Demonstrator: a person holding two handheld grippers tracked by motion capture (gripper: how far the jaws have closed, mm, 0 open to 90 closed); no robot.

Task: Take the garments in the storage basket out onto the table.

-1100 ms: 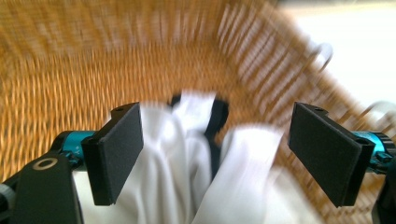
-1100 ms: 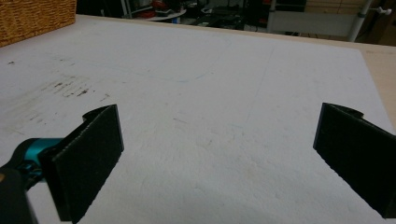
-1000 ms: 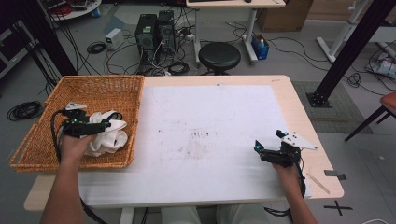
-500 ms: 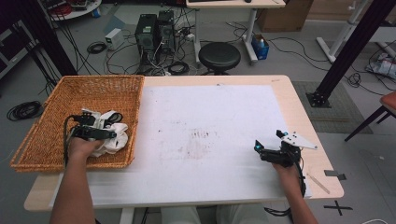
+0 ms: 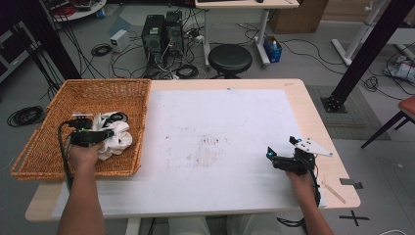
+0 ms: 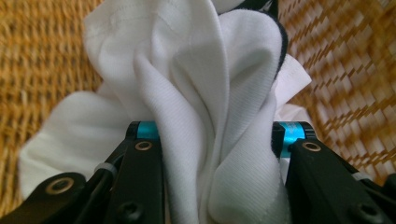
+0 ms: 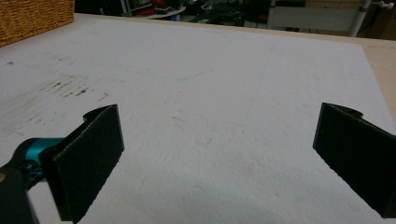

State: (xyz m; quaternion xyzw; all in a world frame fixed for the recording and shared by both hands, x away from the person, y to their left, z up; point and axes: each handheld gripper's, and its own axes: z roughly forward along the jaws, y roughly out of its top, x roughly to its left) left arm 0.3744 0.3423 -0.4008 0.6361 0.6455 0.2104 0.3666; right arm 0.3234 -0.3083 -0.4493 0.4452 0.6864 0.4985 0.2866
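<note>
A crumpled white cloth (image 5: 119,142) with a dark trim lies in the wicker basket (image 5: 98,93) at the table's left. My left gripper (image 5: 110,133) reaches into the basket from the near side. Its jaws have just been closing, and they now squeeze a thick bunch of the white cloth (image 6: 201,70) between them. In the left gripper view my left gripper (image 6: 215,137) has folds of fabric pressed against both jaws, with basket weave (image 6: 37,46) behind. My right gripper (image 5: 270,155) rests at the table's near right, open, pointing left. Nothing lies between the jaws of the right gripper (image 7: 215,140).
A large white sheet (image 5: 220,127) with faint dark smudges near its middle covers most of the wooden table (image 5: 313,112). The white sheet (image 7: 196,93) lies under the right gripper. A stool (image 5: 230,58), computer towers and cables stand on the floor beyond the far edge.
The left gripper's jaws have closed onto the white cloth in the basket, bunching it. The left hand shifted only slightly. The right gripper has stayed where it was.
</note>
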